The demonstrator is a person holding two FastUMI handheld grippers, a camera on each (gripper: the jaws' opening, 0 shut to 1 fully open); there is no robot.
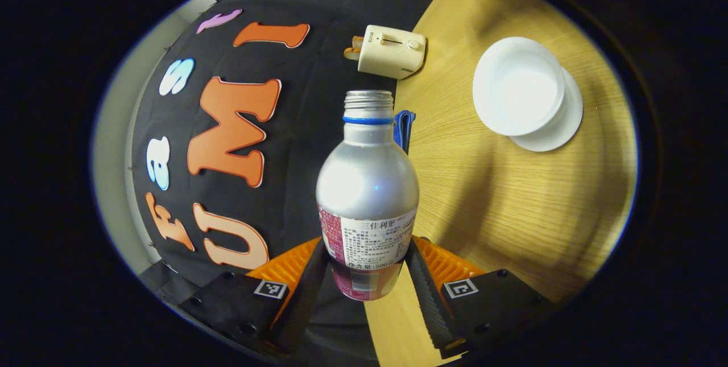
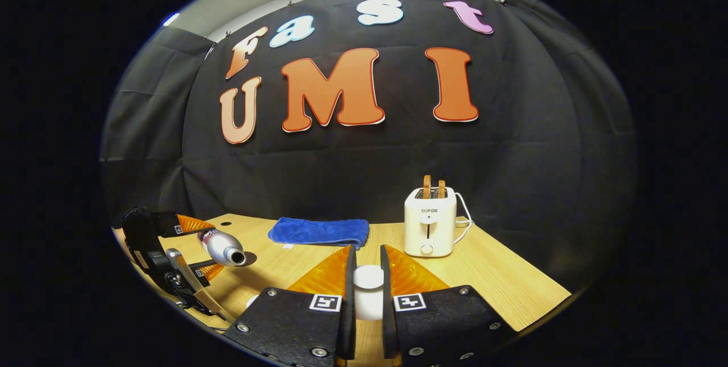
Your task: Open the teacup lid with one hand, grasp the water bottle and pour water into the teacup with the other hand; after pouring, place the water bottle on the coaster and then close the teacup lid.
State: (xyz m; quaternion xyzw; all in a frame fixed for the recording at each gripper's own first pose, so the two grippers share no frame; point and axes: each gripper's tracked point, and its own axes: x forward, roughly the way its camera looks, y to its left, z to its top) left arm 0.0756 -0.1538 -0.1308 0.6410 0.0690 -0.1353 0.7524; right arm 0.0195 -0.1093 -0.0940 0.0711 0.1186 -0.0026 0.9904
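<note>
Left gripper view, left tool [image 1: 367, 267] pinching one bottle [image 1: 367, 185], right tool [image 2: 368, 293] pinching one lid [image 2: 368, 277]

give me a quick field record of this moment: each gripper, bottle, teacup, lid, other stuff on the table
left gripper: jaws shut on the water bottle, held tilted on its side, cap off
right gripper: jaws shut on the teacup lid, lifted off the cup
teacup: open, on a saucer on the table
pouring: no water stream visible
other items: toaster with two slices, blue towel by the back wall
</note>
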